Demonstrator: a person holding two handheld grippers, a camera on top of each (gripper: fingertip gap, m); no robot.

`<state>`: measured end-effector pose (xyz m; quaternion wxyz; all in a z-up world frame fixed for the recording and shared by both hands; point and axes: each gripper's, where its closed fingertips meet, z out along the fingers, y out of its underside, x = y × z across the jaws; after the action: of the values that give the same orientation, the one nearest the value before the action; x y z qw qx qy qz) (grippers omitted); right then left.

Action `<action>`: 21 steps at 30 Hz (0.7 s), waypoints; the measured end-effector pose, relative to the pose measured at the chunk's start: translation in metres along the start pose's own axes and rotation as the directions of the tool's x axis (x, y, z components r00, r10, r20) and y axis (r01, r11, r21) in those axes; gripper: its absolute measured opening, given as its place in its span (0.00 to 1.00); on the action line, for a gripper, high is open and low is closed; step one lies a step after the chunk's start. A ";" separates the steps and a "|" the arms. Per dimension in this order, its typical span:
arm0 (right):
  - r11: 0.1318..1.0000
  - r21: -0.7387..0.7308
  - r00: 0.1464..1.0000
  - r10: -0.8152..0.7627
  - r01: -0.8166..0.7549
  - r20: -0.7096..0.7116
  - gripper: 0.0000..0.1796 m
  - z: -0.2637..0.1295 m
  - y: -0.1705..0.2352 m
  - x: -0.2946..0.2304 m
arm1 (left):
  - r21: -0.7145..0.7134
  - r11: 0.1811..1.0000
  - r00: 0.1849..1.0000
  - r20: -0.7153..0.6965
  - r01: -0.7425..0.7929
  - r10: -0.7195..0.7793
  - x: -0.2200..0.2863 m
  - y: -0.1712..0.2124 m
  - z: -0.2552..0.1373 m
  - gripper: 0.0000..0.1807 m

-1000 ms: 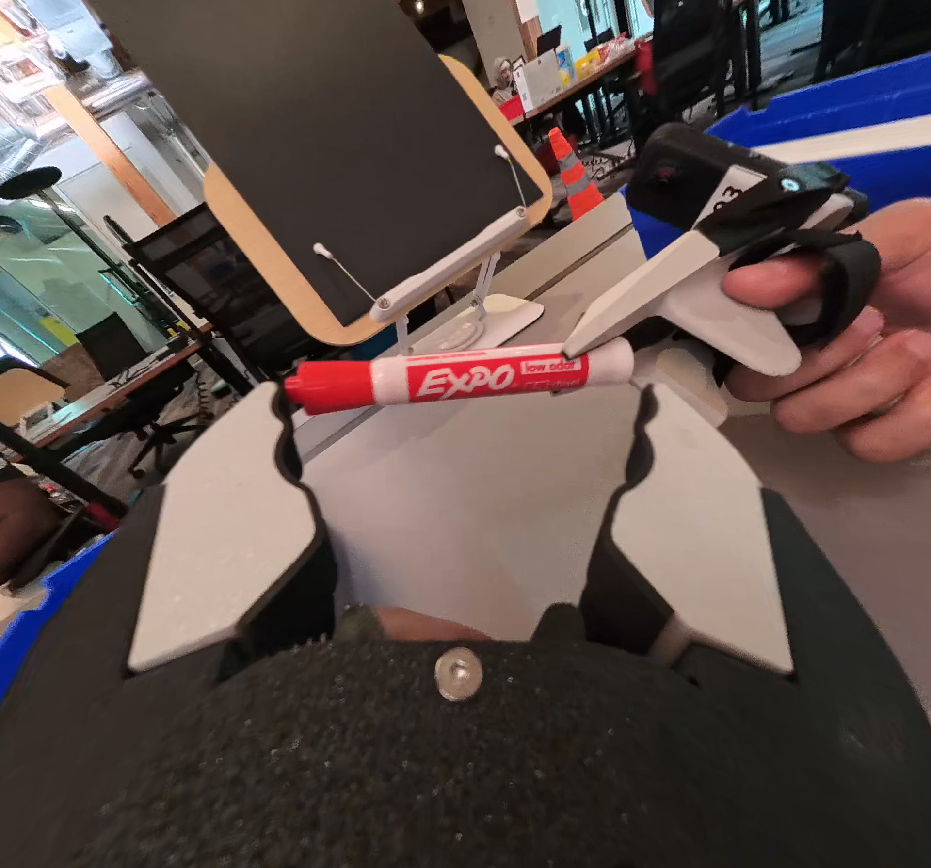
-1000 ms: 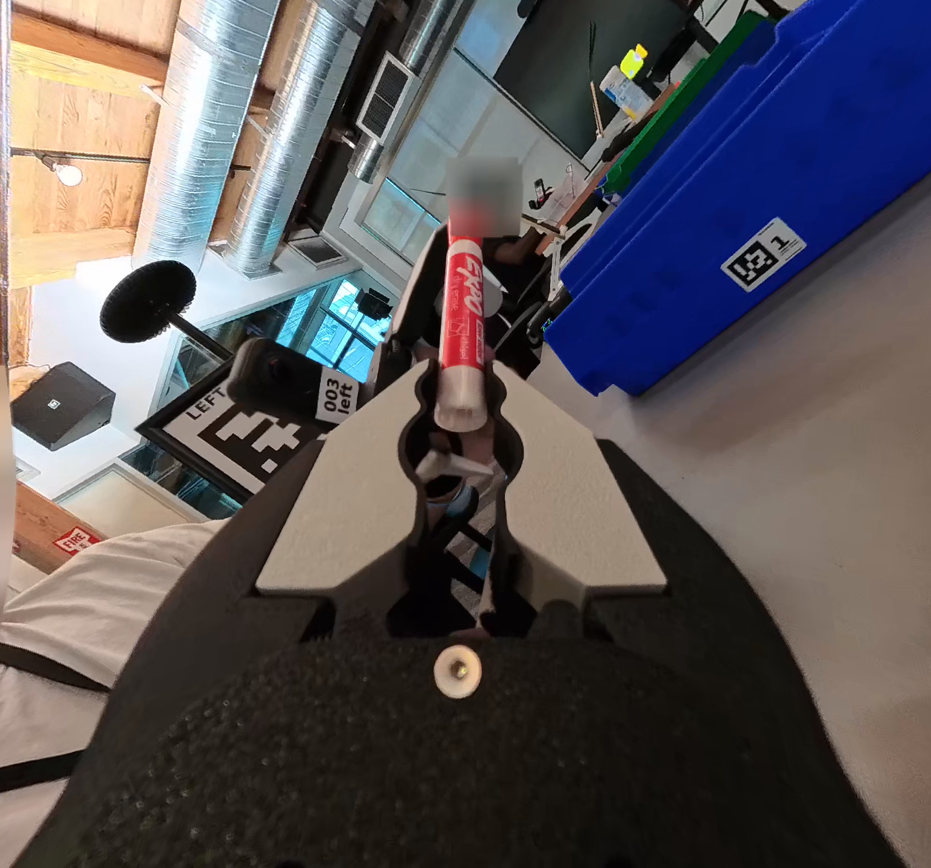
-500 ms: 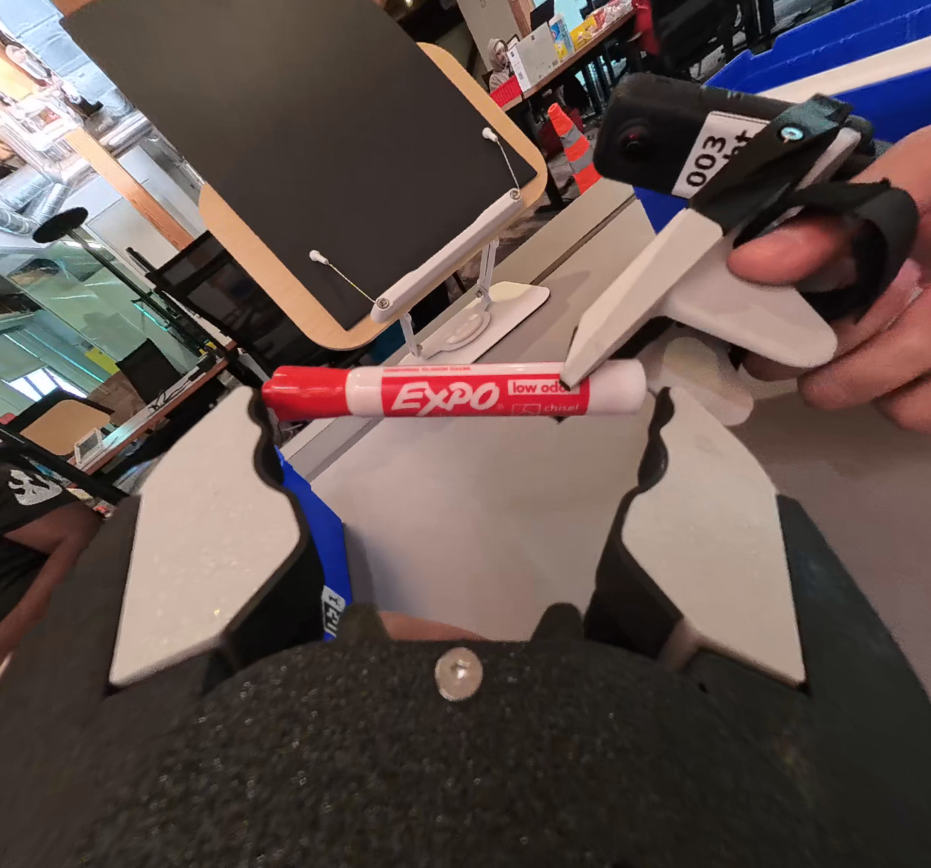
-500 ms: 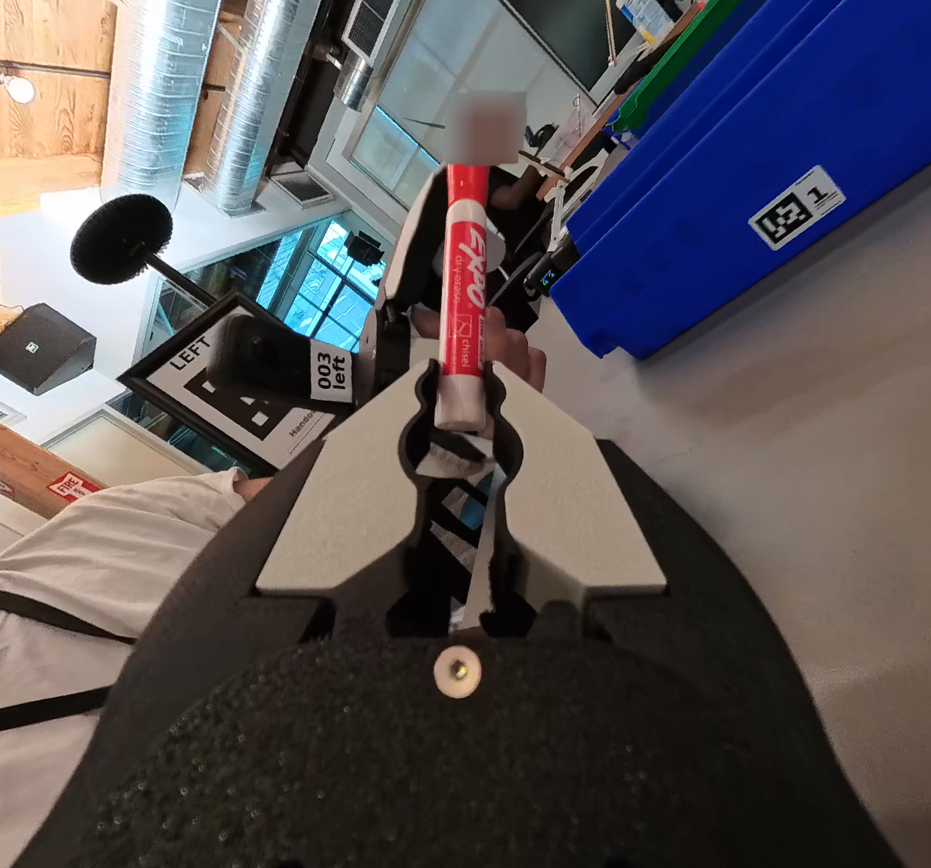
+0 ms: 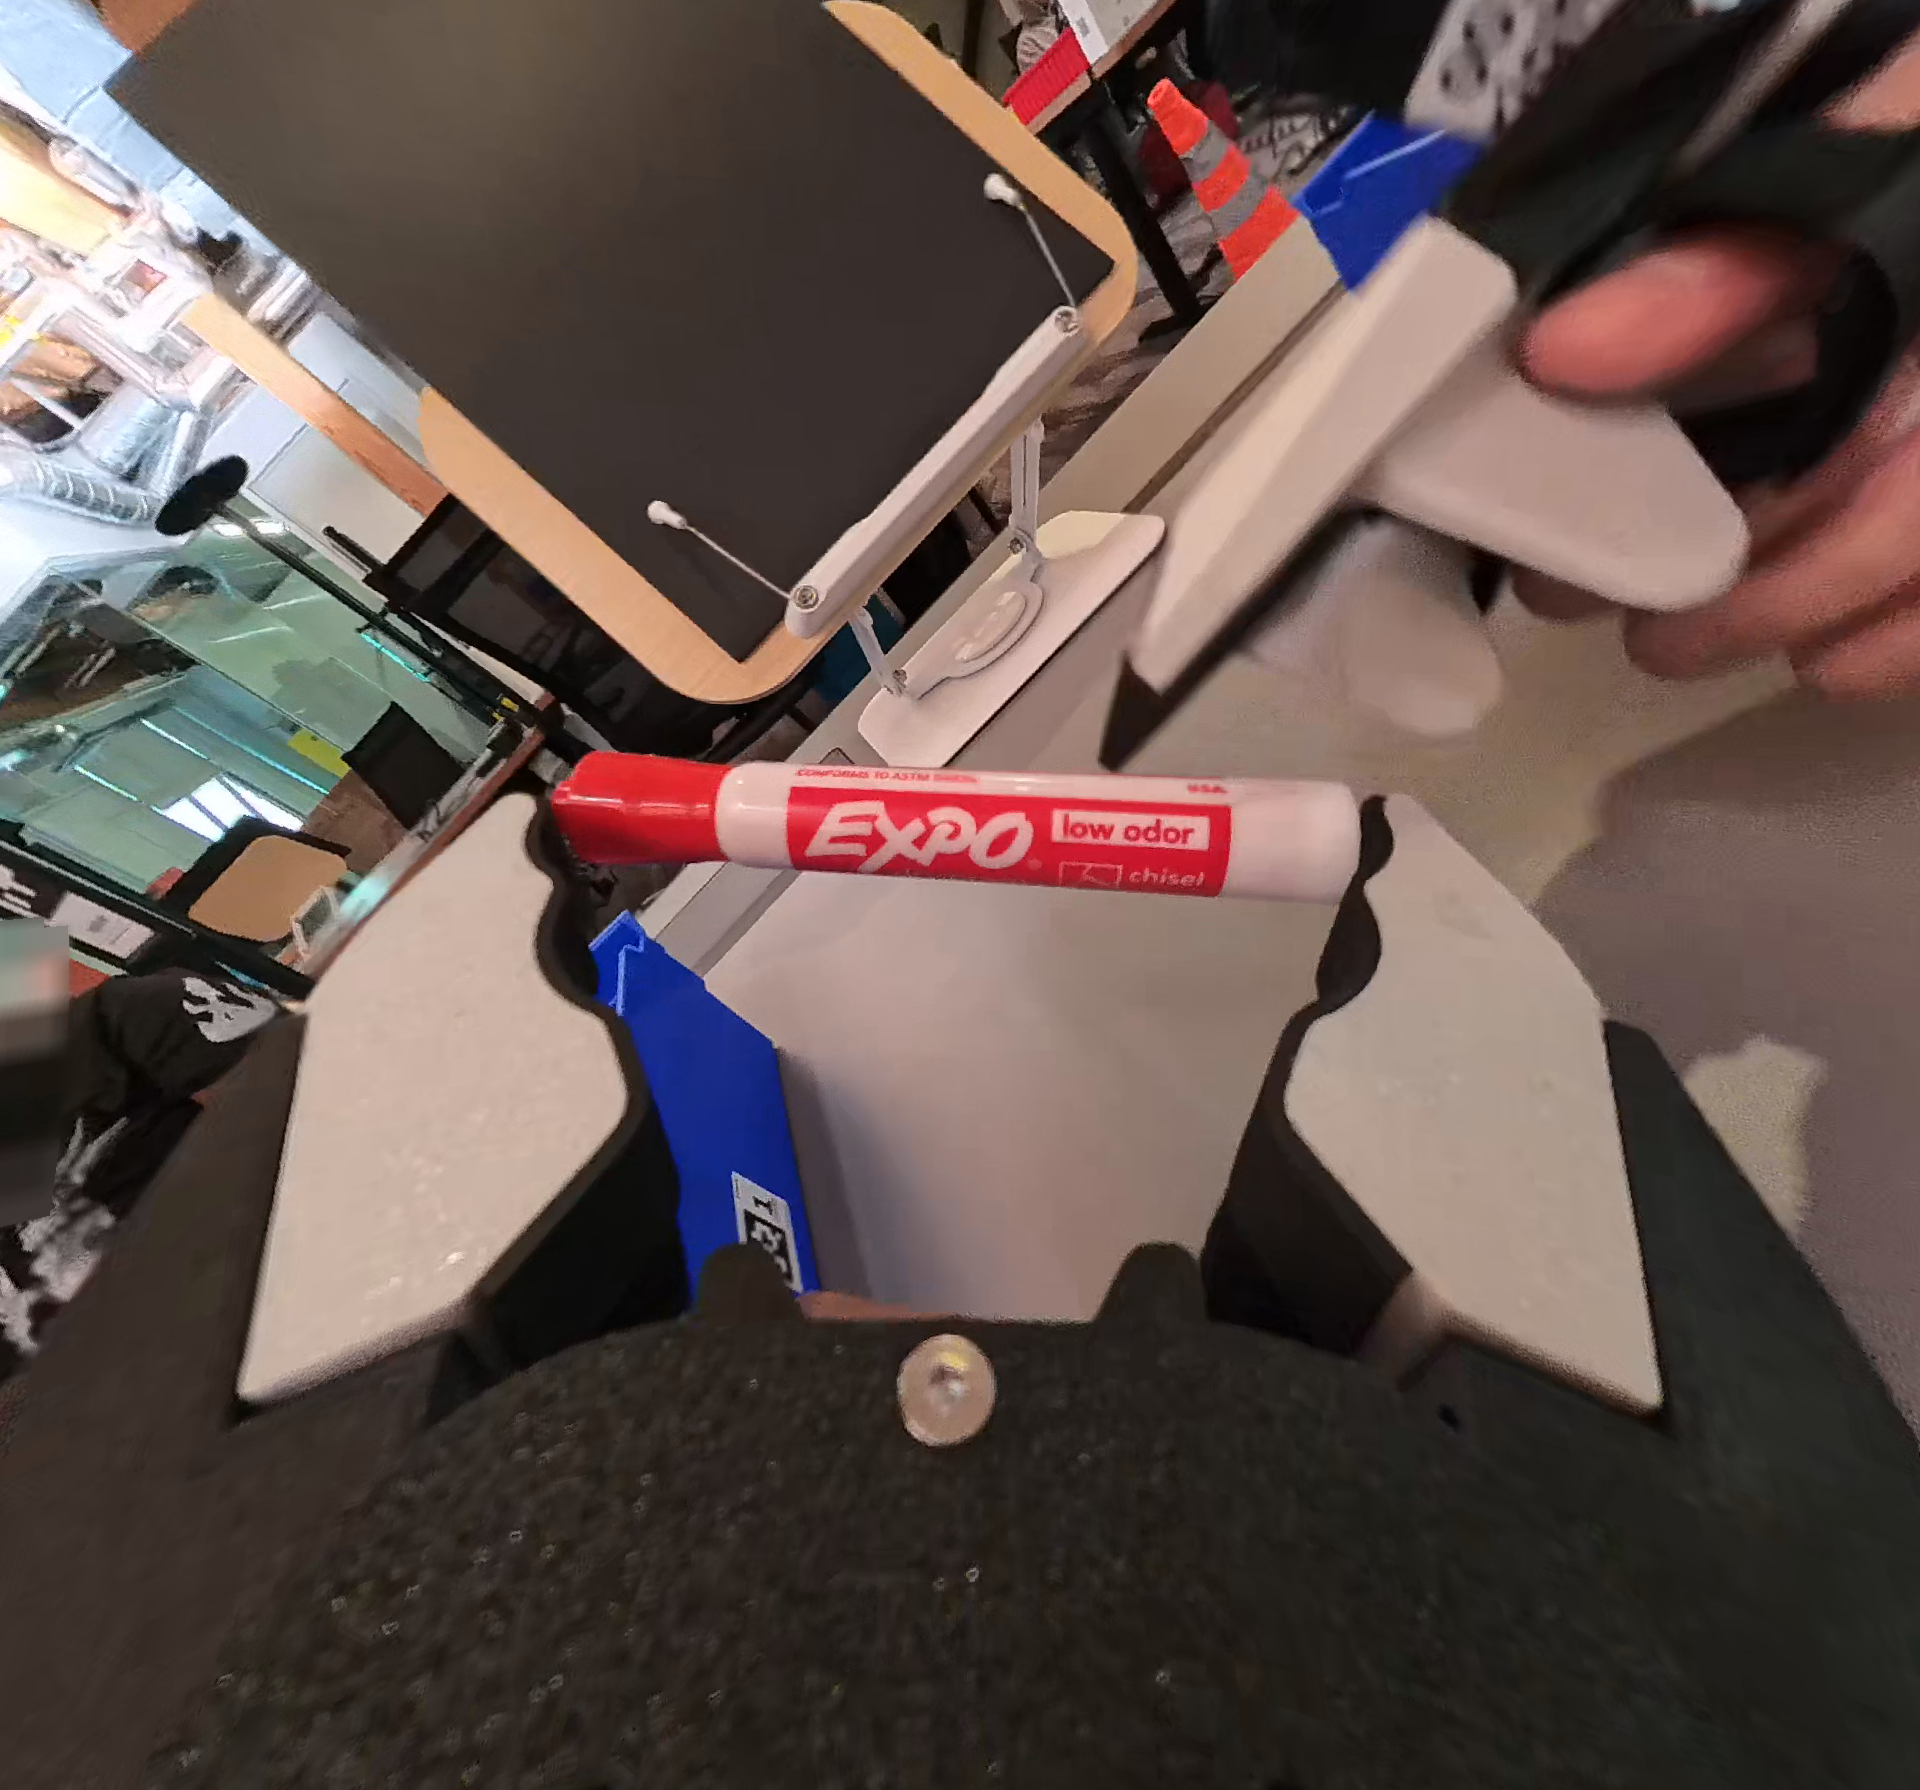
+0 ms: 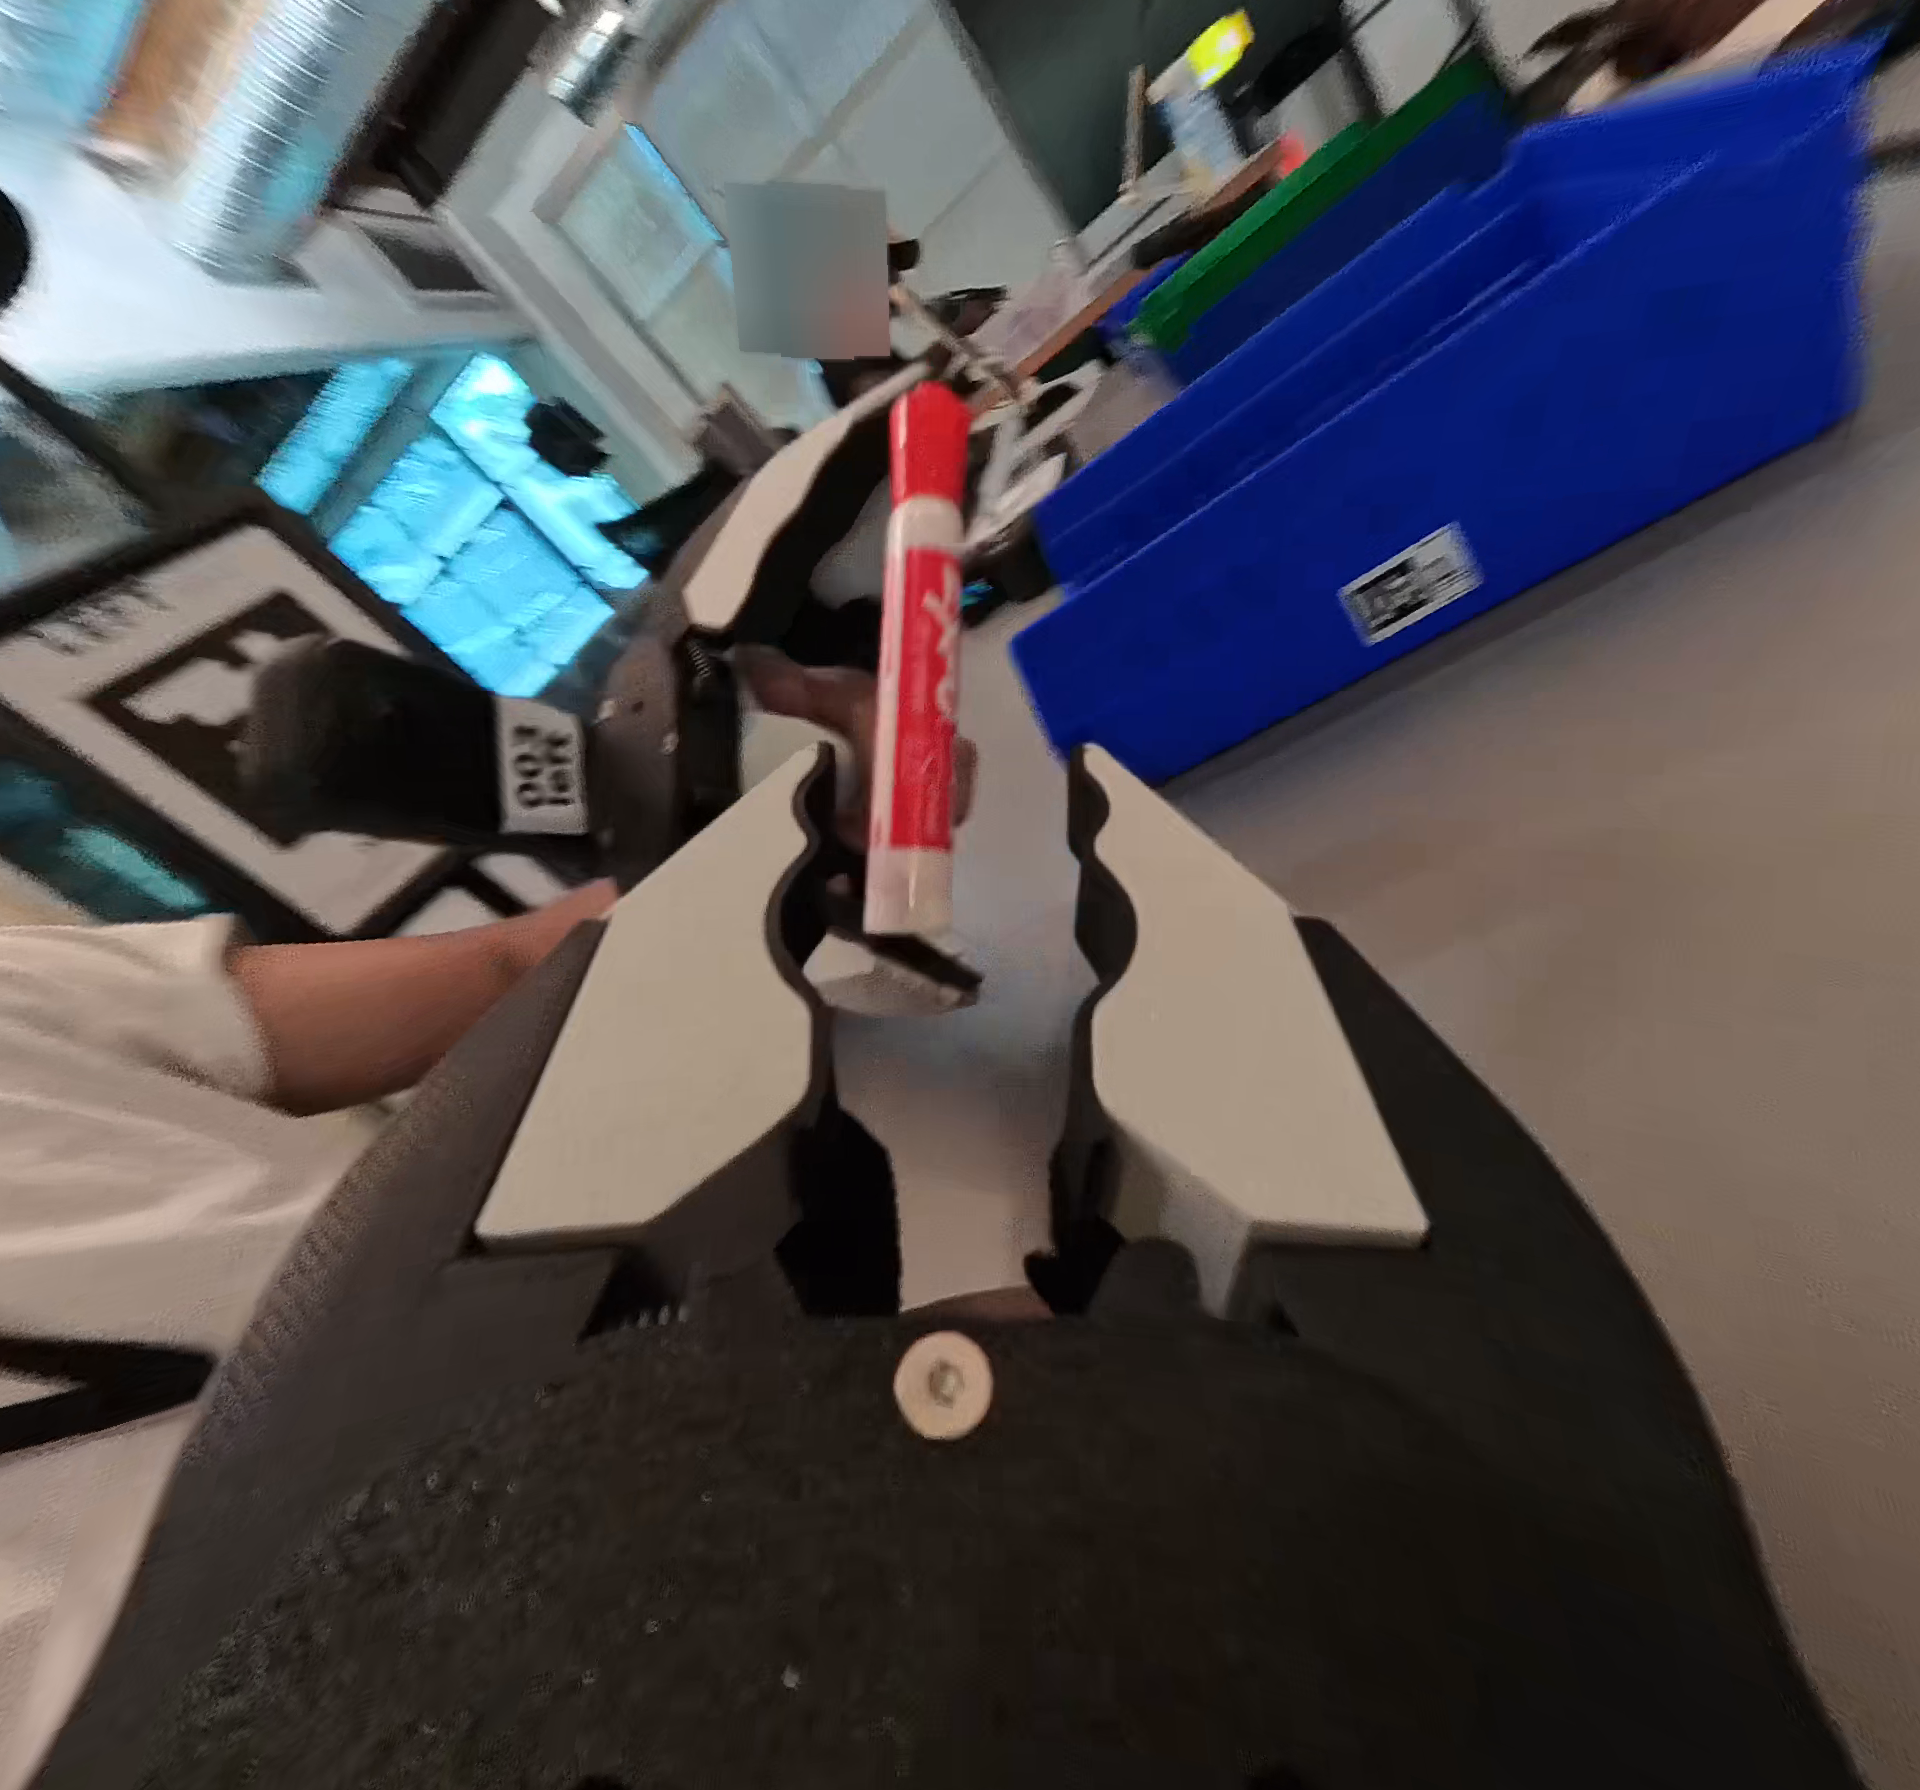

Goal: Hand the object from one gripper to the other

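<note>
A red and white marker (image 5: 987, 836) with a red cap lies crosswise between the fingertips of my left gripper (image 5: 951, 805). The left gripper is shut on it end to end, cap at the left finger. In the right wrist view the marker (image 6: 920, 670) stands upright just beyond my right gripper (image 6: 951, 764), which is open and apart from it. One left finger (image 6: 758, 535) is at the cap and the other under the butt end. The right gripper's finger (image 5: 1299, 493) hangs above and right of the marker, blurred.
A black board (image 5: 623, 234) on a white stand (image 5: 1018, 618) stands on the grey table (image 6: 1558, 1013) behind the marker. Blue bins (image 6: 1455, 452) line the table's far side; another blue bin (image 5: 707, 1065) is below the left gripper. A person's arm (image 6: 395, 1002) is at the left. Only a small space, under 4 cm, lies between the two pairs of fingers.
My right gripper has opened, let go of the marker's butt end and drawn back. My left gripper has closed in on the marker's two ends and now holds it alone.
</note>
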<state>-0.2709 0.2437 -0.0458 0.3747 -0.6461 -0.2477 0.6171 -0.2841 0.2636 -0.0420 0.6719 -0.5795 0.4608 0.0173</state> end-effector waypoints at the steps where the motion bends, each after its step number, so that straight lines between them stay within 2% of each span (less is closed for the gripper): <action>1: 0.998 0.008 0.996 -0.069 0.070 -0.064 0.25 -0.005 -0.008 0.004 | 0.001 0.999 0.999 -0.007 -0.035 0.035 0.003 0.000 0.000 0.75; 4: 0.957 -0.026 0.941 -0.289 0.289 -0.178 0.26 -0.010 -0.023 -0.003 | 0.026 0.980 0.980 -0.030 -0.196 0.196 0.022 -0.005 -0.002 0.75; 7: 0.903 -0.159 0.893 -0.422 0.400 -0.153 0.26 -0.002 -0.012 -0.019 | 0.068 0.939 0.939 -0.047 -0.338 0.341 0.047 -0.012 -0.004 0.74; 10: 0.906 -0.169 0.903 -0.410 0.388 -0.130 0.23 0.000 -0.012 -0.025 | 0.077 0.902 0.902 -0.044 -0.425 0.429 0.062 -0.016 -0.004 0.74; 13: 0.909 -0.201 0.916 -0.390 0.366 -0.094 0.11 -0.002 -0.007 -0.025 | 0.075 0.889 0.889 -0.039 -0.452 0.455 0.068 -0.017 -0.005 0.74; 19: 0.905 -0.226 0.915 -0.391 0.361 -0.101 0.10 -0.004 -0.006 -0.022 | 0.065 0.899 0.899 -0.039 -0.434 0.436 0.070 -0.015 -0.003 0.74; 21: 0.919 -0.198 0.923 -0.367 0.340 -0.118 0.10 -0.007 -0.011 -0.017 | 0.074 0.917 0.916 -0.053 -0.393 0.397 0.071 -0.016 -0.004 0.70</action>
<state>-0.2649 0.2353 -0.0271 0.4403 -0.6659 -0.3839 0.4639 -0.2367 0.2190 -0.0753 0.6562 -0.4539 0.5909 0.1189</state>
